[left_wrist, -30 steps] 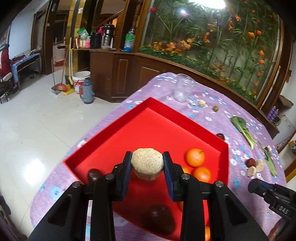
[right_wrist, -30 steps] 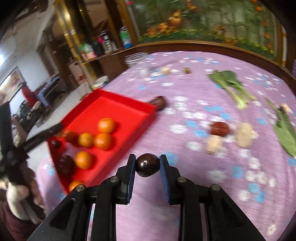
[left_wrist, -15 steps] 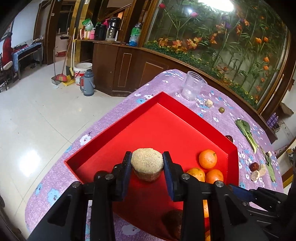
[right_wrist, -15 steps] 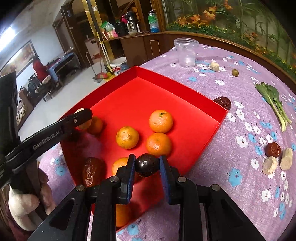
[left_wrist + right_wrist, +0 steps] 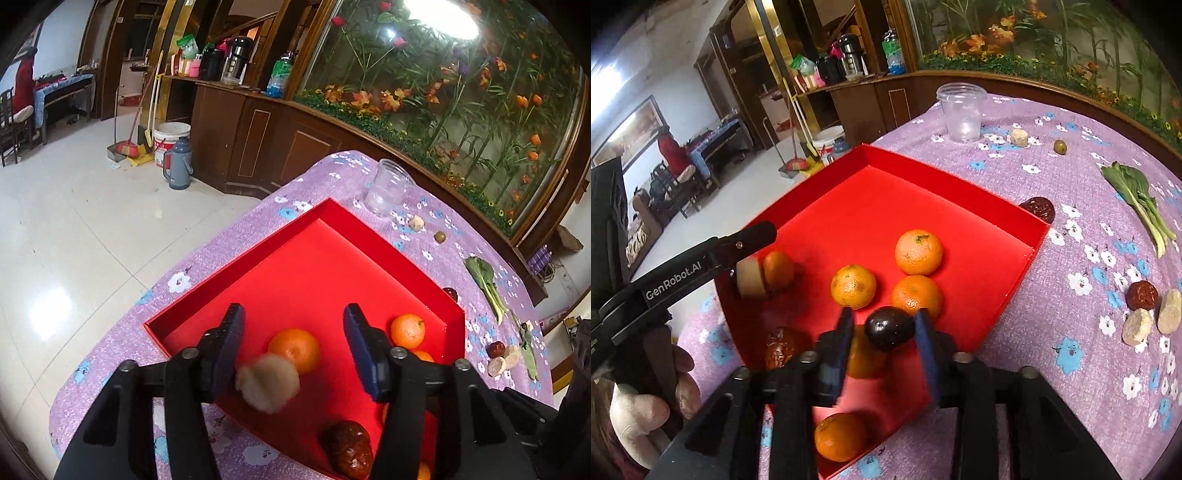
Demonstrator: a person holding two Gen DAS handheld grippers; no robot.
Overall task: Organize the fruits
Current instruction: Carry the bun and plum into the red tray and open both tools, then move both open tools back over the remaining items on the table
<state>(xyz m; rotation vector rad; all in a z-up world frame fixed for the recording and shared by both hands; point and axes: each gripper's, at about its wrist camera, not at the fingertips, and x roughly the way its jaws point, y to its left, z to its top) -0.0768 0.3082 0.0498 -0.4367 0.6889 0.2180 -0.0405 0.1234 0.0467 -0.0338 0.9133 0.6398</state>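
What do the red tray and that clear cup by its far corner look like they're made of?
Red tray: probably glossy coated cardboard, judging by its thin, sharply folded walls and soft sheen. Clear cup: thin transparent plastic, with the tablecloth showing through and a stepped rim.

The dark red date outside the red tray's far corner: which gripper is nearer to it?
Right. The right gripper is over the tray's near side; the left gripper is farther from the date.

Left tongs [image 5: 293, 338] spread wide apart; right tongs [image 5: 884, 334] parted too, both angled downward.
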